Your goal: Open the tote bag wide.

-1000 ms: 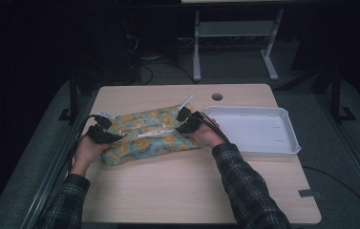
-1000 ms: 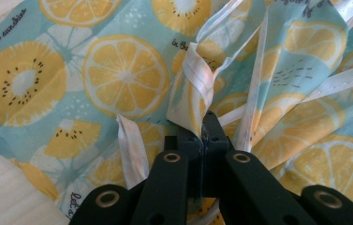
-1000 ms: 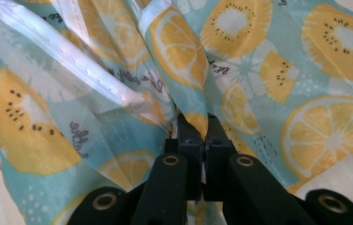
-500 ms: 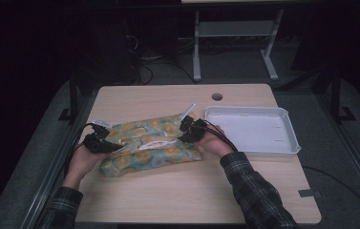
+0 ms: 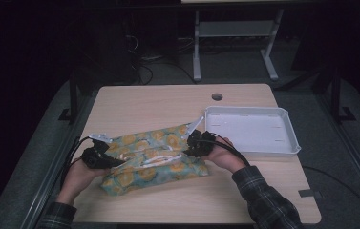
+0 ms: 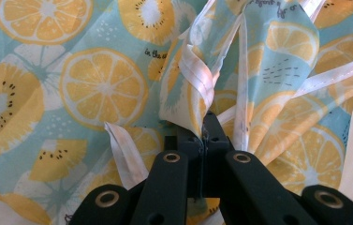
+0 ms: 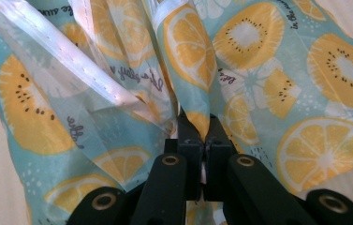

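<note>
In the high view, a fruit-print cloth [image 5: 156, 155] lies across the near half of the table [image 5: 168, 102], stretched between the two pairs of tongs. The left tongs [image 5: 105, 159] pinch its left end and the right tongs [image 5: 191, 145] pinch its right end, each hand low over the table with the forearm coming in from the near edge. A white tray [image 5: 290, 143] sits just beyond the right tongs, on their outer side. The cloth sags and creases between the two grips, so it looks thin, light and limp. It should fold wherever it is not supported, and it is best taken at the hemmed edges or corners.

In the left gripper view, the left tongs [image 6: 204, 129] are closed tight on a gathered pleat of the cloth [image 6: 104, 89], right at a white stitched hem [image 6: 197, 70]. The jaws meet with only fabric between them, and the cloth spreads away ahead of them and to both sides. A glossy sheen on the hem suggests a smooth, possibly slippery weave, so a pinch over the doubled seam seems safer than one on a single layer.

In the right gripper view, the right tongs [image 7: 197, 126] are likewise clamped on a fold of the cloth [image 7: 305, 93], with a translucent hem band [image 7: 71, 56] running up and off to their left. Bare table shows at the far left edge. Both hands point their tongs nearly level, towards each other along the cloth.
</note>
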### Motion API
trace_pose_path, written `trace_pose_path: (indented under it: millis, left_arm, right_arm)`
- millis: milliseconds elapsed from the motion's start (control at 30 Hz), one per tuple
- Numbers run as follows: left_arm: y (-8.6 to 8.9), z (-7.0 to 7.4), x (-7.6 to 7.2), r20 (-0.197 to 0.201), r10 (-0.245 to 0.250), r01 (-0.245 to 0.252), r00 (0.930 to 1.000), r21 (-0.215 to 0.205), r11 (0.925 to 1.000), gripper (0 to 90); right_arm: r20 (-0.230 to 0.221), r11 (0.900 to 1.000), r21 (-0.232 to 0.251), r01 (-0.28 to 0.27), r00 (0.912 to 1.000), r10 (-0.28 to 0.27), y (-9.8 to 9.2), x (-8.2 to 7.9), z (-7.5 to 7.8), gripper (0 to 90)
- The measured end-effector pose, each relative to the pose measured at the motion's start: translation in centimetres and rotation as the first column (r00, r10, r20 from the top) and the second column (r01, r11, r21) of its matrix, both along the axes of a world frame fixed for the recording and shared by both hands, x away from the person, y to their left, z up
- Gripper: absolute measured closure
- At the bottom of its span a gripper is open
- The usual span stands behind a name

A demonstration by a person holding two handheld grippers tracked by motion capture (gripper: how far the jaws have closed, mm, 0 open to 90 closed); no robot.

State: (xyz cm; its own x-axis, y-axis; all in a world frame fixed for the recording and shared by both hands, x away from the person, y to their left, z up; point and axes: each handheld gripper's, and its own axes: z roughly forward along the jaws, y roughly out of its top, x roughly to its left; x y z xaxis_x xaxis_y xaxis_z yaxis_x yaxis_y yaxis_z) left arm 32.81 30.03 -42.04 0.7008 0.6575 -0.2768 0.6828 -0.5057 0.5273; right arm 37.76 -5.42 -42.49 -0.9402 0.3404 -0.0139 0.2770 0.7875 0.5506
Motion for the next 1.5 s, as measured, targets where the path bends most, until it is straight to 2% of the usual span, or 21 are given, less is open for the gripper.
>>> trace_pose_path:
  millis: [233, 467, 667, 733, 800, 900, 1000, 1067, 1167, 1200, 1333, 1433, 1500]
  left_arm:
    - [-0.3, -0.6, -2.1, -0.016, -0.034, 0.034, 0.9993, 0.004, 0.9994, 88.4]
    - [-1.0, -1.5, -2.1, -0.032, -0.066, 0.069, 0.9973, 0.081, 0.9944, 87.7]
    - [-1.2, -1.9, -2.0, -0.027, -0.062, 0.065, 0.9977, 0.11, 0.9918, 86.6]
    - [-1.2, -1.9, -2.0, -0.017, -0.059, 0.06, 0.9981, 0.117, 0.9913, 84.4]
    - [-1.0, -1.7, -2.0, -0.004, -0.052, 0.052, 0.9986, 0.114, 0.9921, 79.8]
    - [-0.3, -1.0, -2.1, 0.032, -0.03, 0.027, 0.999, 0.091, 0.9955, 69.4]
    - [0.6, -0.1, -2.2, 0.068, -0.012, 0.009, 0.9976, 0.048, 0.9988, 59.6]
    - [1.2, 0.5, -2.3, 0.092, 0.003, -0.006, 0.9958, 0.025, 0.9997, 53.8]
    - [1.9, 1.4, -2.7, 0.122, 0.016, -0.016, 0.9924, 0.001, 0.9999, 47.9]
    - [2.1, 1.7, -2.8, 0.13, 0.022, -0.022, 0.9912, -0.003, 0.9997, 46.2]
    - [2.9, 3.0, -3.4, 0.173, 0.036, -0.032, 0.9843, -0.027, 0.9991, 41.1]
    - [3.5, 3.9, -3.9, 0.198, 0.046, -0.038, 0.9792, -0.042, 0.9984, 39.0]
    - [3.8, 4.4, -4.3, 0.211, 0.052, -0.042, 0.976, -0.051, 0.9978, 38.1]
  right_arm:
    - [-0.004, 0.999, -0.017, -0.038, 0.9993, 0.038, -0.4, -2.1, 0.1, 87.3]
    - [-0.018, 0.999, -0.027, -0.037, 0.9992, 0.037, -0.3, -2.4, -0.7, 87.1]
    - [-0.038, 0.999, -0.046, -0.023, 0.999, 0.022, -0.4, -2.1, -1.4, 86.0]
    - [-0.052, 0.999, -0.046, -0.014, 0.9986, 0.011, -0.5, -2.0, -1.6, 82.7]
    - [-0.049, 0.999, -0.039, -0.006, 0.9988, 0.004, -0.7, -1.9, -1.5, 78.9]
    - [-0.053, 1.0, 0.002, 0.02, 0.9984, -0.02, -1.4, -1.7, -0.9, 72.3]
    - [-0.042, 0.998, 0.054, 0.042, 0.9983, -0.04, -2.3, -1.4, -0.1, 65.8]
    - [-0.063, 0.995, 0.081, 0.065, 0.9962, -0.06, -2.9, -1.5, 0.5, 60.4]
    - [-0.06, 0.99, 0.111, 0.091, 0.9946, -0.084, -3.7, -1.7, 1.3, 53.3]
    - [-0.043, 0.989, 0.12, 0.088, 0.9956, -0.083, -4.0, -1.7, 1.6, 51.6]
    - [-0.041, 0.978, 0.173, 0.114, 0.9933, -0.108, -4.9, -2.2, 2.7, 47.2]
    - [-0.017, 0.975, 0.199, 0.097, 0.9953, -0.096, -5.5, -2.5, 3.3, 46.1]
    - [-0.017, 0.973, 0.213, 0.093, 0.9956, -0.092, -5.7, -2.7, 3.6, 45.9]
